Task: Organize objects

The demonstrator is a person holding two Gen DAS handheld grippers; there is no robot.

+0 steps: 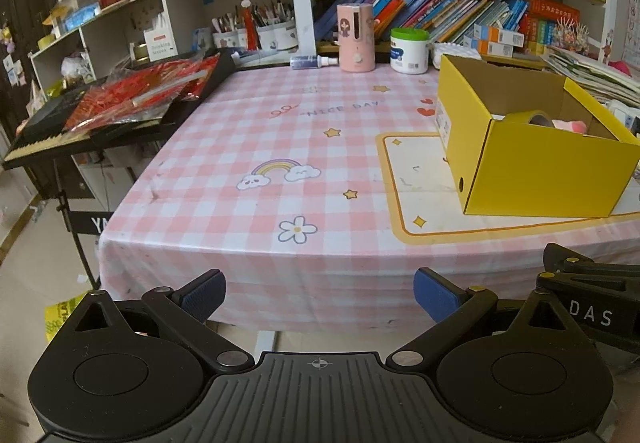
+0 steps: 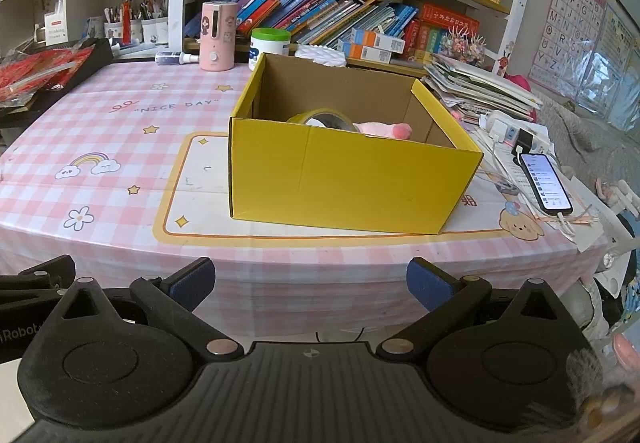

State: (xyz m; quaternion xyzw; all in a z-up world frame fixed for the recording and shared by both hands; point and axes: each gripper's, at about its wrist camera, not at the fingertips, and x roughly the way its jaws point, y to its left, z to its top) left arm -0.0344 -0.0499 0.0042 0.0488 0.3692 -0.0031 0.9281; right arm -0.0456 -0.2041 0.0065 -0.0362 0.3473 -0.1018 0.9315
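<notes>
a yellow cardboard box point(image 2: 352, 179) stands open-topped on the table point(image 2: 120, 147), on a pale mat with an orange border point(image 2: 192, 203) printed into the pink checked cloth. inside the box, near its front wall, lies a roll of yellow tape point(image 2: 324, 118), and just to the right of it something soft and pink point(image 2: 384, 129); only their tops show over the rim, so whether they touch cannot be told. the left gripper point(image 1: 320, 293) sits off the near edge of the table with its blue-padded fingers spread wide and nothing between them. the right gripper point(image 2: 310, 283) is likewise off the near edge, in front of the box, fingers spread apart and empty. in the left wrist view the box is to the right, and part of the right gripper shows at the far right edge.

at the far side of the table stand a pink cylinder with a cartoon figure point(image 2: 217, 37), a white jar with a green lid point(image 2: 270, 47) just behind the box's far left corner, and a small dark spray bottle point(image 2: 176, 58) lying on its side. a phone point(image 2: 546, 183) with a lit screen lies to the right of the box, a white cable plugged in. a stack of papers point(image 2: 480, 91) sits far right. a black keyboard point(image 1: 80, 123) covered with red packets stands to the left of the table. shelves of books point(image 2: 320, 11) fill the back
</notes>
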